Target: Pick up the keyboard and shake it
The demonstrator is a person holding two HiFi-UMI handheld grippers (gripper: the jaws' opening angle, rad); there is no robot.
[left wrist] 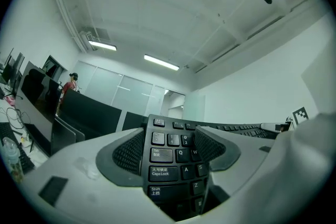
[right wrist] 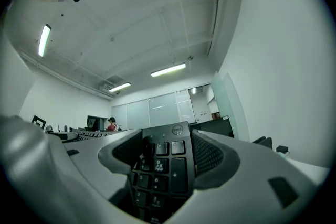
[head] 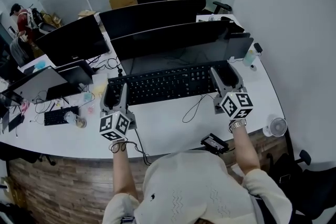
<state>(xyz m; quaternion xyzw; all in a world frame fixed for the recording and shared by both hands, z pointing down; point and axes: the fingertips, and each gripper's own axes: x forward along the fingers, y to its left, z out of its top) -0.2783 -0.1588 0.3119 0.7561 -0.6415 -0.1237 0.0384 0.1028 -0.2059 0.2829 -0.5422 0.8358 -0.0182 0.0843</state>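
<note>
A long black keyboard [head: 165, 84] is held up off the white desk [head: 168, 123], its key face tilted toward me. My left gripper [head: 116, 98] is shut on its left end; in the left gripper view the Tab and Caps Lock keys of the keyboard [left wrist: 170, 162] sit between the ribbed pads [left wrist: 128, 152]. My right gripper [head: 226, 80] is shut on the right end, where the number pad of the keyboard [right wrist: 163, 165] fills the gap between the pads [right wrist: 206, 155]. The keyboard's cable [head: 195, 106] hangs down to the desk.
Two dark monitors [head: 173, 39] stand right behind the keyboard, another monitor [head: 71, 39] at the left. A second small keyboard [head: 59, 115], a laptop [head: 39, 84] and clutter lie at the left. A small fan [head: 276, 126] and a black device [head: 213, 142] sit near the front edge.
</note>
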